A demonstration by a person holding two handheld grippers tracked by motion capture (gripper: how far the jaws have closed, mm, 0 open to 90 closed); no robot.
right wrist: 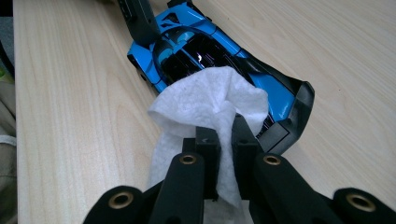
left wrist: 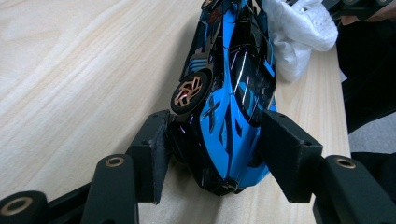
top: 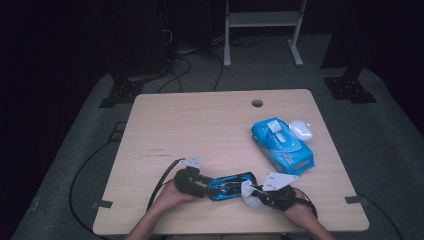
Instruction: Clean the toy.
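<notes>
Right gripper (right wrist: 225, 140) pinched tight on a white wet wipe (right wrist: 210, 100); wipe bunched against the tail end of the blue-and-black toy car (right wrist: 205, 51), at 12 o'clock from the jaws; left gripper (left wrist: 212, 140) half-spread, jaws flanking the car's other end, pads close against its sides, firm grip uncertain; car lies near the table's (top: 200, 125) front edge between both hands; wipes packet (top: 282, 145) at 2 o'clock.

Wipes pack (top: 282, 145) far right; elsewhere open tabletop (top: 200, 125)
</notes>
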